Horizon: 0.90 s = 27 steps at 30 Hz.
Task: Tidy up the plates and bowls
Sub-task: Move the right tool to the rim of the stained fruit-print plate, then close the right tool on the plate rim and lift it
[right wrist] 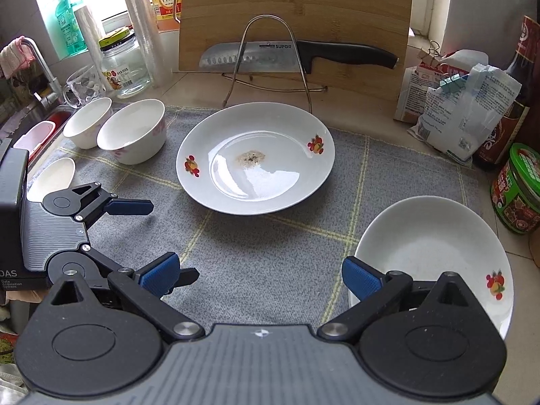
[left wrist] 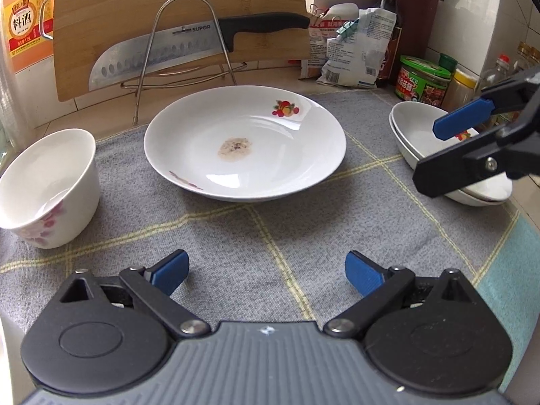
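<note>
A large white plate [left wrist: 244, 143] [right wrist: 254, 158] with fruit decals and a brown stain in its centre sits mid-cloth. Ahead of it, low over the cloth, my left gripper [left wrist: 266, 273] [right wrist: 162, 241] is open and empty. Two smaller white plates [left wrist: 411, 125] [right wrist: 432, 253] are stacked at the right. Open and holding nothing, my right gripper [right wrist: 260, 275] [left wrist: 427, 155] hovers at that stack's left rim. A white floral bowl [left wrist: 47, 185] [right wrist: 133, 131] stands at the left, a second bowl [right wrist: 87, 126] behind it and a third [right wrist: 50, 177] nearer.
A grey checked cloth [left wrist: 270, 229] covers the counter. Behind the plate a knife [right wrist: 303, 55] rests on a wire rack against a bamboo cutting board [right wrist: 297, 6]. Bags [right wrist: 465, 108], a sauce bottle and jars [right wrist: 519, 192] crowd the right. A glass mug [right wrist: 81, 87], jar and sink are at the left.
</note>
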Motion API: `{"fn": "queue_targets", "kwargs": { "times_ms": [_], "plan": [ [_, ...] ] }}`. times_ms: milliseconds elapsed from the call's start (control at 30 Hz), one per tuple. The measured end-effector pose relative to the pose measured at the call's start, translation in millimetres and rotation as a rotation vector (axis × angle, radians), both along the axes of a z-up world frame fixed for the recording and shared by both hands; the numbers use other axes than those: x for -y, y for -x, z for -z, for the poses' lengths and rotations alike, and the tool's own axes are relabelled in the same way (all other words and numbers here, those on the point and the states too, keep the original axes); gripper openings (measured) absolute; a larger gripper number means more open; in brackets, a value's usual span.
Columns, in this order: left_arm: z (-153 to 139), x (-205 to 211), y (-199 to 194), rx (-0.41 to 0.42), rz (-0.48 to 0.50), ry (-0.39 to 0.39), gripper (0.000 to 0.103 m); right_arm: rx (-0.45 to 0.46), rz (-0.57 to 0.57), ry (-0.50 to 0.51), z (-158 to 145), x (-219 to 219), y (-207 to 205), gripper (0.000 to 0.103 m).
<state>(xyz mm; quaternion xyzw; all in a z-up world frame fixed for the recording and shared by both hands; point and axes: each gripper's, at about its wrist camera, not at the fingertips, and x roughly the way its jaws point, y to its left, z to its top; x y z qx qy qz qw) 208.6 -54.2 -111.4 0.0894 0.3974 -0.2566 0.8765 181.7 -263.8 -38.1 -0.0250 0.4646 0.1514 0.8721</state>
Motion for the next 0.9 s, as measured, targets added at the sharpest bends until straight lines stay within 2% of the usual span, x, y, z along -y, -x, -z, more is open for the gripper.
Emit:
{"fn": "queue_targets", "kwargs": {
  "times_ms": [233,467,900],
  "plan": [
    [7,16,-13,0.024,-0.053,-0.055,0.103,-0.009,-0.109,-0.033,4,21,-60,0.103],
    [8,17,-18,0.033,-0.057,-0.048,0.103,-0.041,-0.202,-0.050,16,26,-101,0.103],
    [10,15,-31,0.066,-0.029,-0.028,0.103,-0.140,-0.227,-0.067,39,19,-147,0.103]
  ]
}}
